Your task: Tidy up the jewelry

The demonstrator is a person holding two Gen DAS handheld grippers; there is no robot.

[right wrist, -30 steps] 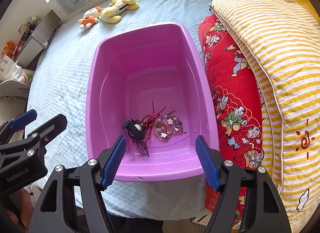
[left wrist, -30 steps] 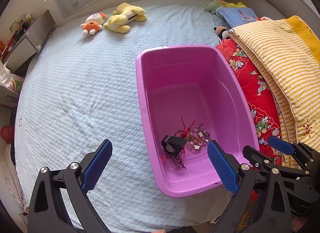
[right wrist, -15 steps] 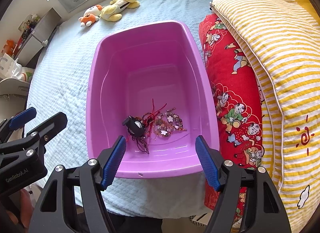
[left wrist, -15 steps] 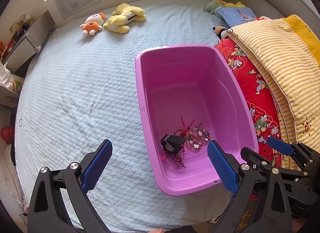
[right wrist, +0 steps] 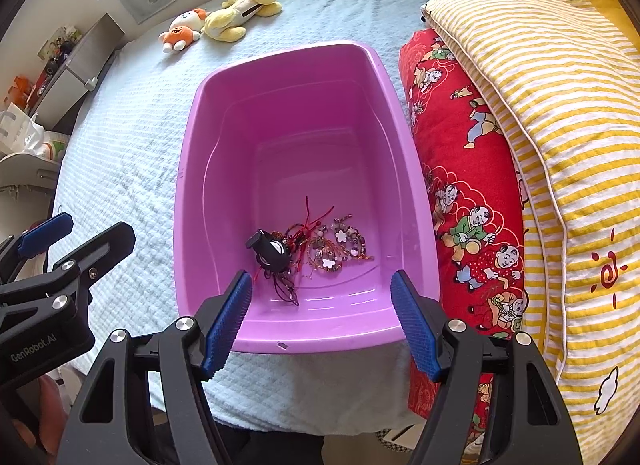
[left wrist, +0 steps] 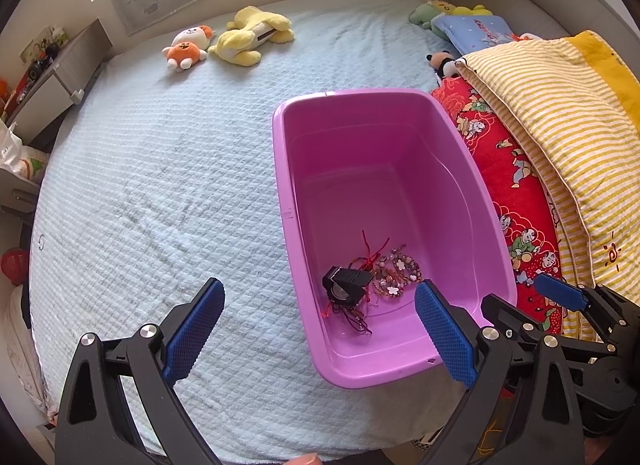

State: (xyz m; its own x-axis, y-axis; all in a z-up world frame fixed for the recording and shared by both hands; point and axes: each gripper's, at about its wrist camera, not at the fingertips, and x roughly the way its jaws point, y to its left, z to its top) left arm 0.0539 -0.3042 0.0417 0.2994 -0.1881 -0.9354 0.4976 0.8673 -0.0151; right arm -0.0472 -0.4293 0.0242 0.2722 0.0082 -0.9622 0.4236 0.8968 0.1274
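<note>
A purple plastic tub [left wrist: 288,201] [right wrist: 188,185] stands on the bed. Near its front end lies a tangle of beaded bracelets [left wrist: 394,275] [right wrist: 340,247], red cords [left wrist: 370,253] [right wrist: 310,221] and a black watch [left wrist: 344,285] [right wrist: 270,251]. My left gripper [left wrist: 318,333] is open and empty, held above the tub's front left corner. My right gripper [right wrist: 322,315] is open and empty, above the tub's front rim. Each gripper shows at the edge of the other's view.
The tub sits on a light blue quilted bedspread [left wrist: 140,185]. A red patterned quilt [right wrist: 460,185] and a yellow striped blanket [right wrist: 540,85] lie right of the tub. Plush toys [left wrist: 224,41] lie at the far end. A bedside cabinet [left wrist: 52,81] stands left.
Both grippers have drawn slightly back from the tub; the tub sits a little farther away in both views. The jewelry has not moved. Both stay open.
</note>
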